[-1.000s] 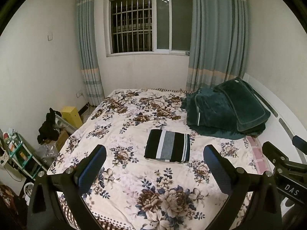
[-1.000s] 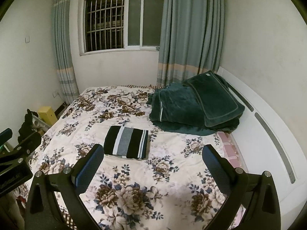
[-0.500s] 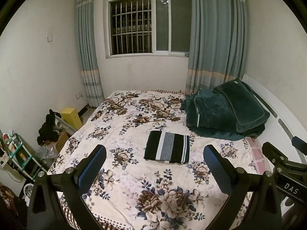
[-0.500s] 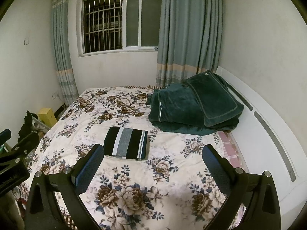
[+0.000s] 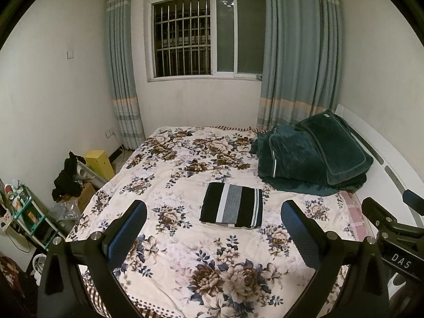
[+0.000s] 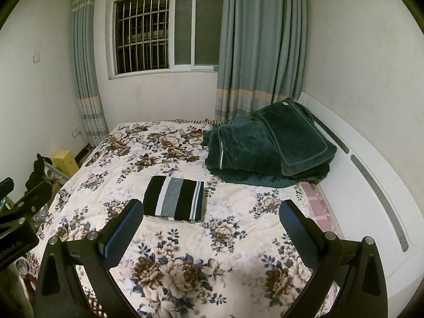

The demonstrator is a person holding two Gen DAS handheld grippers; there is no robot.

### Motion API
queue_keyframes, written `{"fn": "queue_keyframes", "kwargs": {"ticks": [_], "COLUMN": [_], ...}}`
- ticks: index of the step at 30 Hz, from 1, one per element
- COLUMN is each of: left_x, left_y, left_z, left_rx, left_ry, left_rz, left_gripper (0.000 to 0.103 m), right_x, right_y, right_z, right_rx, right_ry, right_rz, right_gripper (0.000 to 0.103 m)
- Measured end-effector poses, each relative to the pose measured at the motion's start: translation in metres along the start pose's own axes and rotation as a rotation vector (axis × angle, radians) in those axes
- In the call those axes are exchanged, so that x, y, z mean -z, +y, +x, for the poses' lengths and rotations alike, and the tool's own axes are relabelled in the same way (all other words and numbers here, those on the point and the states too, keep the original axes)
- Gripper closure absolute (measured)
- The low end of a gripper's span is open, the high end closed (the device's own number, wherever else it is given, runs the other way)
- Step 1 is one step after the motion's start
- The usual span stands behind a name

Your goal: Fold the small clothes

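Note:
A small striped garment (image 5: 232,206), black, white and grey, lies folded into a neat rectangle on the floral bedspread (image 5: 185,259). In the right wrist view the same folded garment (image 6: 175,198) sits left of centre. My left gripper (image 5: 213,222) hangs open above the near part of the bed, short of the garment, with nothing between its fingers. My right gripper (image 6: 212,221) is open too, held back from the garment and slightly to its right. The right gripper's body (image 5: 392,228) shows at the left wrist view's right edge.
A heap of dark green blankets (image 5: 312,156) lies at the bed's far right against the white headboard (image 6: 371,185). Left of the bed stand a yellow box (image 5: 99,163), dark clothes (image 5: 67,177) and a small shelf (image 5: 23,212). A barred window (image 5: 206,34) with curtains is behind.
Both grippers have drifted slightly, tilting the views down a little. The folded garment has not moved and both grippers stay open.

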State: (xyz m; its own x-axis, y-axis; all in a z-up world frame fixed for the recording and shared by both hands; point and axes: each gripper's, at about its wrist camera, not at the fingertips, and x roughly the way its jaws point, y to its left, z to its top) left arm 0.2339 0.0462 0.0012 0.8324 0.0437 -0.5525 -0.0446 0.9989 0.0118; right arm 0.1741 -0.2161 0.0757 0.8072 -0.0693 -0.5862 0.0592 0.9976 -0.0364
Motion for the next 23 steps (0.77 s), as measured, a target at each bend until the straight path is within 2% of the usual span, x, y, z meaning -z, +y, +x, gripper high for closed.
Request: {"fn": "queue_keyframes", "kwargs": {"ticks": [23], "left_x": [-0.0080], "left_y": [0.0029], "left_z": [-0.0009], "left_rx": [-0.004], "left_ry": [-0.007], "left_rz": [0.001], "left_gripper": [0.000], "right_x": [0.0034], "right_y": [0.0008], "right_z": [-0.0009], "right_rx": [0.003], "right_ry": [-0.002], "right_rz": [0.005], "right_gripper": [0.000]}}
